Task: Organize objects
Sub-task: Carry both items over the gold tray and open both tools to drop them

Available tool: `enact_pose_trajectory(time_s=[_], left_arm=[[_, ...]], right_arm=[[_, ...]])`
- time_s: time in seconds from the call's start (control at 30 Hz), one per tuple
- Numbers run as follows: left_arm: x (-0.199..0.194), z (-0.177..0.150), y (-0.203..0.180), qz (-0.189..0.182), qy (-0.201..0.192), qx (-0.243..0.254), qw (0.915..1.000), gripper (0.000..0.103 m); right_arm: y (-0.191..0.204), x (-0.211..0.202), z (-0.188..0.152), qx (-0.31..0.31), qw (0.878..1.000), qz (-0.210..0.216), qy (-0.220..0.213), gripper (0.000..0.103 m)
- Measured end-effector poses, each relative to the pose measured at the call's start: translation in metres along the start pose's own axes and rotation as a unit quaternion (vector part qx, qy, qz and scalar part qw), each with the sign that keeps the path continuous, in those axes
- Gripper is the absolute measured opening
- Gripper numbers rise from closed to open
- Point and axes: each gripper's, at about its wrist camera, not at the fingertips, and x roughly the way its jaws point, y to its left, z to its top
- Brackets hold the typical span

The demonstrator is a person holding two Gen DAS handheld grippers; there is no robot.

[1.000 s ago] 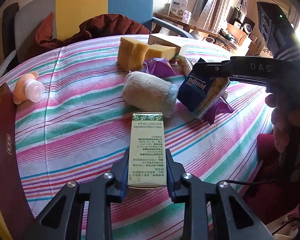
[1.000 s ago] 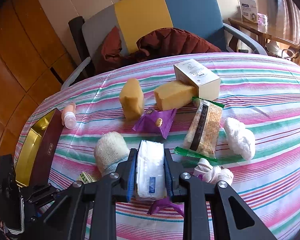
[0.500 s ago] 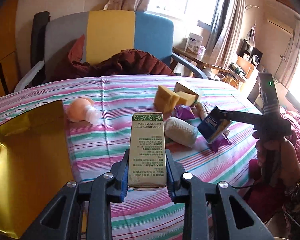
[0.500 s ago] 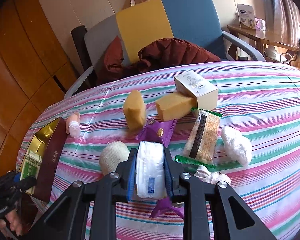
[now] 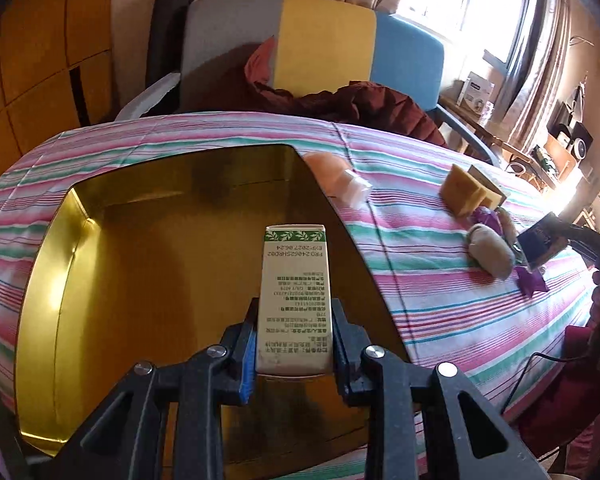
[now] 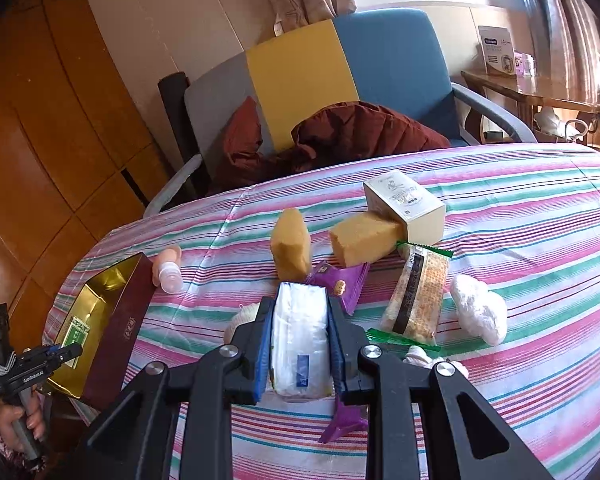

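My left tongs (image 5: 294, 344) are clamped on a slim cream carton with a green leaf band (image 5: 294, 300), the pads pressing both of its long sides. I hold it tilted downward over the open gold tin (image 5: 100, 280) that sits at the left end of the bench (image 5: 440, 288) — the carton's far end hangs above the tin's shiny floor, and I cannot tell whether it touches the bottom. From the right wrist view the tin shows its dark maroon outer wall (image 6: 120, 320), with the carton's green label visible inside it.

My right tongs (image 6: 298, 344) are closed on a soft pack of white tissues (image 6: 298, 332), squeezed between the blue pads and held above the striped cloth. A purple wrapper (image 6: 342, 420) pokes out under the right finger.

The other things lie on the cloth ahead — a peach bottle with a clear cap (image 6: 168, 268) on its side just beside the tin, a yellow sponge (image 6: 290, 244) standing on end, a second sponge (image 6: 364, 236) lying against a cream box (image 6: 408, 208), a purple snack packet (image 6: 340, 284), a long cracker packet with green ends (image 6: 418, 296), a white crumpled wad (image 6: 478, 308) and a rolled beige sock (image 5: 490, 250). Behind the bench stands an armchair in grey, yellow and blue (image 6: 320, 68) with a maroon jacket (image 6: 356, 132) heaped on its seat.
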Motion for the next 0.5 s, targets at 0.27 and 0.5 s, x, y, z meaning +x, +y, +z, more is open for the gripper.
enact_pose_trajectory(time_s=[0.27,0.5], left_arm=[[0.008,-0.003,0.066,0.06,0.032,-0.048,0.9965,0.03],[0.013,-0.008,0.11,0.098,0.057,-0.088,0.9897,0.03]], right_arm=[[0.042,-0.002,-0.012,-0.01,0.999,0.035,0.013,0.025],[0.109,-0.002,-0.016,-0.059,0.994,0.09,0.016,0.025]])
